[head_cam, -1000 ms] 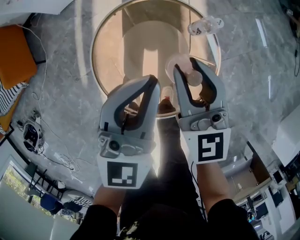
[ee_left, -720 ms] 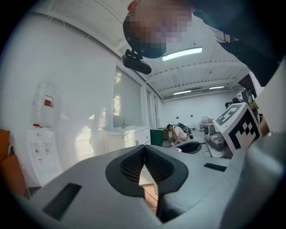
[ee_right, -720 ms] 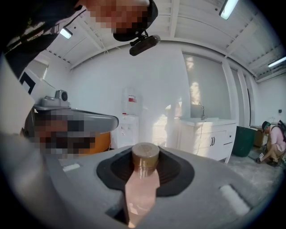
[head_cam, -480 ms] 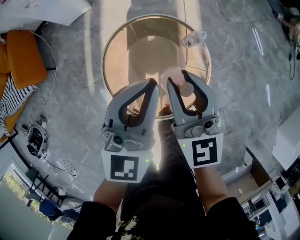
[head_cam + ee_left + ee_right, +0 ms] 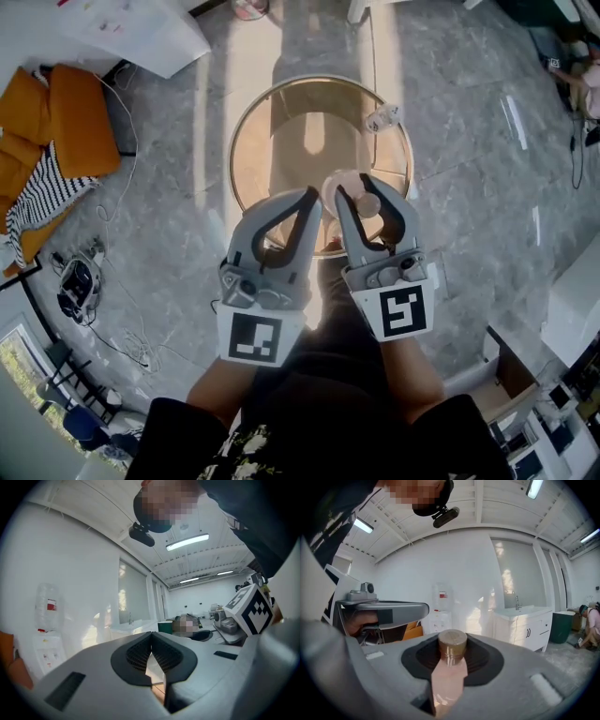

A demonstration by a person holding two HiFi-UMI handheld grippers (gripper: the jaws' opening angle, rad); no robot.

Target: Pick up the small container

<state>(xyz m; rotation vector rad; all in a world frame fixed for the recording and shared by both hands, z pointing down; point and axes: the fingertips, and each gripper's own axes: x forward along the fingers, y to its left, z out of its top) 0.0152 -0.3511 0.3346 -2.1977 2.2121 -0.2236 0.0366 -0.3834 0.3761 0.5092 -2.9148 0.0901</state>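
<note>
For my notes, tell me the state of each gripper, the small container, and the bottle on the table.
left gripper: shut, nothing between its jaws.
right gripper: shut on the small container.
small container: gripped between the jaws, cap on.
clear bottle: lying on its side on the table.

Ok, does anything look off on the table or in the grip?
Nothing wrong in the grip: the right gripper is shut on the small container. One oddity: a clear plastic bottle seems to lie on its side near the round table's far rim.
</note>
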